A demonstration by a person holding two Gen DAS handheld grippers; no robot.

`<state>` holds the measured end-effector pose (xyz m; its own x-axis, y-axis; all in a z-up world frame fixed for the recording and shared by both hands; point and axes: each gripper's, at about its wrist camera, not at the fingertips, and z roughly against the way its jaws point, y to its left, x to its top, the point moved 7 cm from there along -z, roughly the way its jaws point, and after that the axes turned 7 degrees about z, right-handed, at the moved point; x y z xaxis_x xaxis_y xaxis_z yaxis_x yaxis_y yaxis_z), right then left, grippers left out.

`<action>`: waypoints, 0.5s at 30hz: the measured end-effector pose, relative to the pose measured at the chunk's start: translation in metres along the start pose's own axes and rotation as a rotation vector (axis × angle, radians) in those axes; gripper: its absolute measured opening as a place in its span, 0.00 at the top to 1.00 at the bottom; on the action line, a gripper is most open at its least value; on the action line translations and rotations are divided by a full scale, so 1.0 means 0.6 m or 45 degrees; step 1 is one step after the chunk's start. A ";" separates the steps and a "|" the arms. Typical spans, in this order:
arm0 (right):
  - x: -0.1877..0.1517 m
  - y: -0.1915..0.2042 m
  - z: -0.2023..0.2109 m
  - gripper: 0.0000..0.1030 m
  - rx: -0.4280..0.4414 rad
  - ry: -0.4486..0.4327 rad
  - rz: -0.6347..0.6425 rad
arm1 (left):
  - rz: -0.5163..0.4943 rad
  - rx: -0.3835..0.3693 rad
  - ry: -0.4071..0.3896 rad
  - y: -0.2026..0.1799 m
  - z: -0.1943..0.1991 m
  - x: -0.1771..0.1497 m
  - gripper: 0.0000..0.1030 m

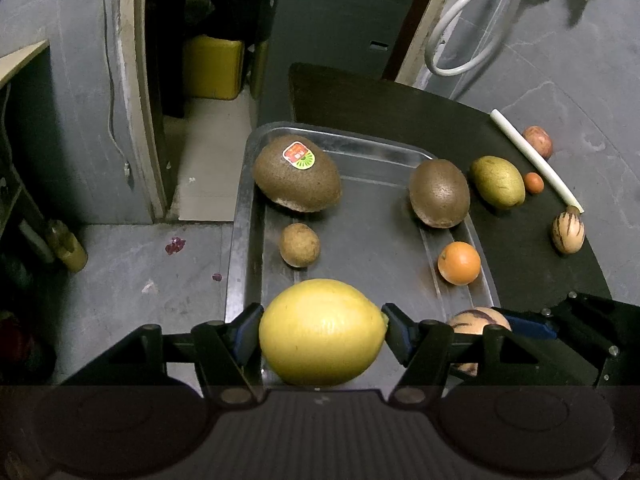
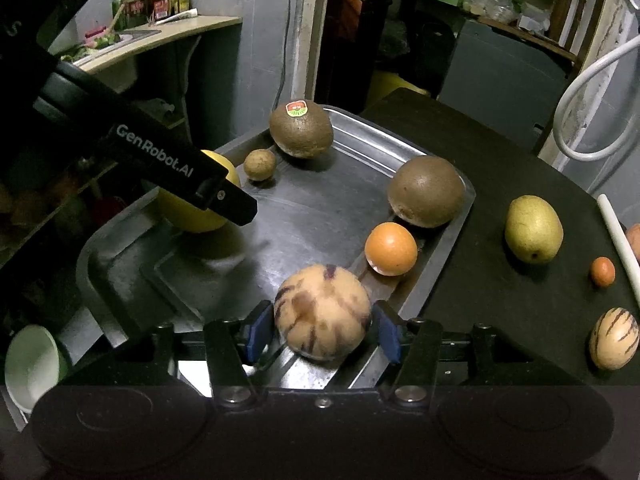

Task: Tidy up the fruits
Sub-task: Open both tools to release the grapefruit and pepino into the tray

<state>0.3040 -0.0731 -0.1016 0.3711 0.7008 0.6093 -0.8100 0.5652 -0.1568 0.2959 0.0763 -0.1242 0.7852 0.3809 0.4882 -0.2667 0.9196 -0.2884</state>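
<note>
My left gripper (image 1: pixel 322 332) is shut on a big yellow lemon (image 1: pixel 322 332) held over the near end of the metal tray (image 1: pixel 360 216). My right gripper (image 2: pixel 322 330) is shut on a striped pepino melon (image 2: pixel 322 311) over the tray's (image 2: pixel 304 216) near right part. In the tray lie a stickered kiwi (image 1: pixel 297 173), a second kiwi (image 1: pixel 439 193), a small brown fruit (image 1: pixel 299 245) and an orange (image 1: pixel 459 262). On the black table (image 2: pixel 500 280) lie a green pear (image 2: pixel 533 229), a tiny orange fruit (image 2: pixel 603 271) and another striped pepino (image 2: pixel 613 337).
A white stick (image 1: pixel 536 160) and a reddish fruit (image 1: pixel 537 142) lie at the table's far right. The tray's left side overhangs the grey floor (image 1: pixel 132 288). A white bowl (image 2: pixel 32 364) sits low left. A shelf with bottles (image 2: pixel 152 0) stands behind.
</note>
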 end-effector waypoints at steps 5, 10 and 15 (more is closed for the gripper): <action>-0.006 -0.010 0.020 0.34 0.005 -0.023 -0.028 | 0.017 -0.011 -0.008 -0.004 0.008 -0.001 0.29; -0.022 -0.035 0.056 0.20 -0.015 -0.061 -0.099 | -0.001 -0.018 -0.048 -0.019 0.031 -0.001 0.16; -0.049 -0.071 0.094 0.09 -0.064 -0.079 -0.194 | -0.005 -0.005 -0.073 -0.033 0.055 -0.010 0.07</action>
<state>0.3018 -0.1420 -0.0692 0.4577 0.5778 0.6758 -0.7222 0.6849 -0.0965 0.2778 0.0587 -0.0943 0.7528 0.3822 0.5359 -0.2612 0.9208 -0.2898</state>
